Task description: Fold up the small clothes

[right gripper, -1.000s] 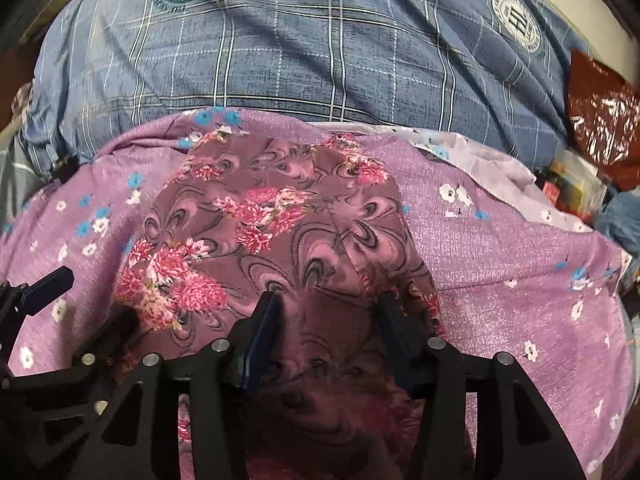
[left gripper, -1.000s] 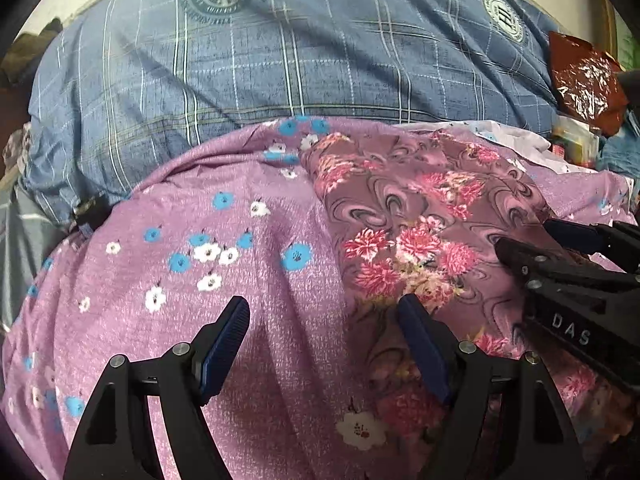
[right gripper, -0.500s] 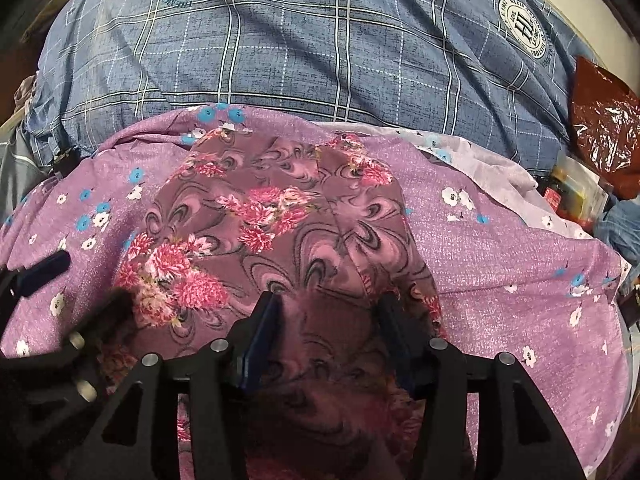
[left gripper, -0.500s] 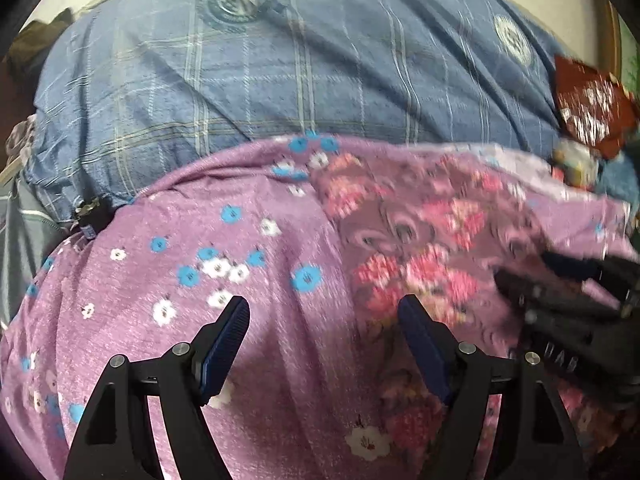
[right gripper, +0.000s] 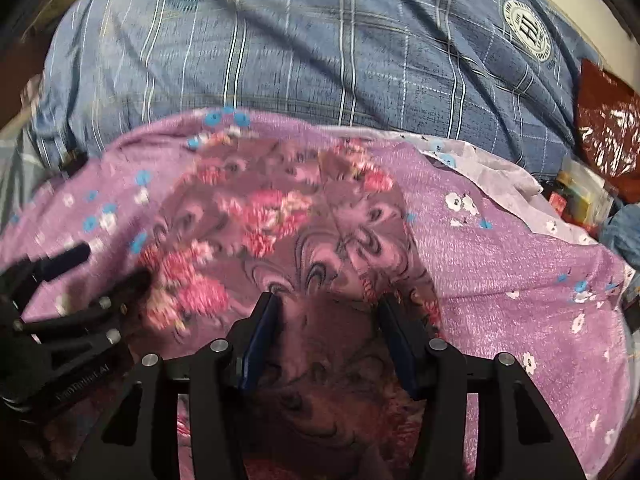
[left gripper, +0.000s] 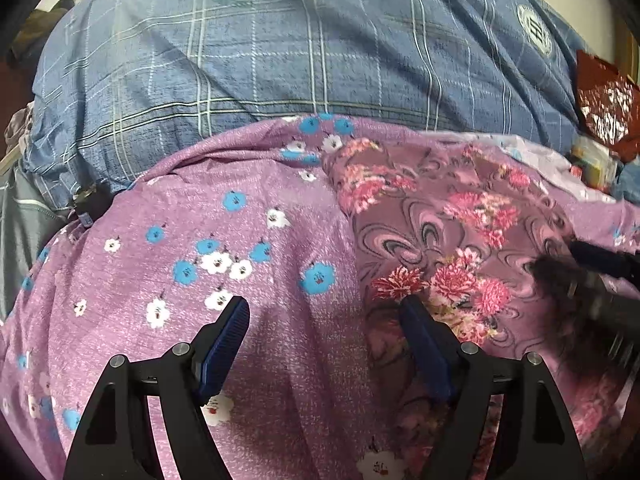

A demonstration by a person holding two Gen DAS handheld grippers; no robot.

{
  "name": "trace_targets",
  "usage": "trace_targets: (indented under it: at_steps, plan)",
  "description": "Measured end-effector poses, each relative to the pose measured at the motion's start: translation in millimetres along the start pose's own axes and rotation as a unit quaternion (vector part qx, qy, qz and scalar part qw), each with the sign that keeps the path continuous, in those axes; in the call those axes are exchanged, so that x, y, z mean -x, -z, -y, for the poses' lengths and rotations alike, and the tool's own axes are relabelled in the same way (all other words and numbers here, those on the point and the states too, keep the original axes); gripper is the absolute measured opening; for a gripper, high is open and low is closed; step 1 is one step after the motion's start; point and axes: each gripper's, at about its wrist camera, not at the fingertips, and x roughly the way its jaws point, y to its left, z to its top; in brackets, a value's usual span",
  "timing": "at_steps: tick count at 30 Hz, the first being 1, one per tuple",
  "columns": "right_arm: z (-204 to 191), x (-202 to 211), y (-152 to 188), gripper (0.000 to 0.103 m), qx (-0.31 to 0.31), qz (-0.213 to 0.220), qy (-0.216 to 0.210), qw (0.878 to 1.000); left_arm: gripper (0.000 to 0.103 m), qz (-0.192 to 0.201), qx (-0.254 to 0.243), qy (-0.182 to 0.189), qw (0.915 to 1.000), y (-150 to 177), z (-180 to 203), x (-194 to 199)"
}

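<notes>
A small mauve garment with pink flowers [left gripper: 452, 240] lies on a purple cloth with blue and white flowers [left gripper: 224, 248]. My left gripper [left gripper: 324, 320] is open just above the purple cloth, its right finger at the garment's left edge. My right gripper [right gripper: 328, 316] is open with its jaws partly apart, and a raised part of the mauve garment [right gripper: 304, 240] sits between its fingers. The right gripper also shows blurred in the left wrist view [left gripper: 600, 280], and the left gripper shows in the right wrist view [right gripper: 100, 268].
A blue plaid bedcover [left gripper: 304, 52] with round emblems lies behind the purple cloth. A red-brown shiny packet [left gripper: 608, 112] and small boxes [right gripper: 580, 196] sit at the far right. Grey fabric [left gripper: 24, 216] lies at the left edge.
Both grippers have drifted a little over the cloths, with motion blur now. The left gripper's view has shifted so the mauve garment sits further right. Jaw openings are unchanged.
</notes>
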Motion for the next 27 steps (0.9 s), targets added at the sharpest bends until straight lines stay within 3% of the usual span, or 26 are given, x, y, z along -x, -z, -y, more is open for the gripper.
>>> trace_targets:
  at_steps: [3,5,8,10,15,20,22,24,27]
  plan:
    - [17.9,5.4,-21.7,0.05,-0.045,0.024,-0.014,0.999,0.077,0.005,0.018,0.005,0.9998,-1.8,-5.8,6.5]
    - [26.4,-2.0,-35.5,0.045,-0.065,0.022,-0.022,0.997,0.077,0.017,0.022,0.005,0.9996,-4.3,-9.5,11.7]
    - [36.7,-38.2,-46.0,0.043,-0.109,-0.029,-0.047,0.992,0.077,0.013,0.01,0.006,0.9999,0.2,-8.9,11.6]
    - [35.6,-61.4,-46.4,0.044,-0.107,-0.045,-0.031,0.993,0.077,-0.018,-0.008,0.009,0.9998,4.6,-5.3,1.2]
    - [22.7,-54.7,-62.9,0.046,-0.097,-0.055,-0.012,0.994,0.077,-0.009,-0.018,0.018,0.9996,2.6,-5.3,9.7]
    - [8.1,-40.8,-89.3,0.045,-0.076,-0.018,-0.027,0.997,0.077,-0.004,-0.031,0.031,0.999,9.0,-5.8,19.0]
    - [5.1,-57.6,-92.8,0.045,-0.078,-0.039,-0.028,0.996,0.077,-0.004,-0.047,0.027,0.9986,12.7,-3.3,20.1]
    - [8.7,-97.1,-88.5,0.046,-0.094,-0.098,-0.021,0.991,0.077,0.0,-0.059,0.025,0.9979,16.1,-1.0,23.6]
    - [7.9,-100.6,-94.5,0.048,-0.099,-0.102,-0.015,0.99,0.077,0.003,-0.061,0.027,0.9978,17.3,-2.8,29.0]
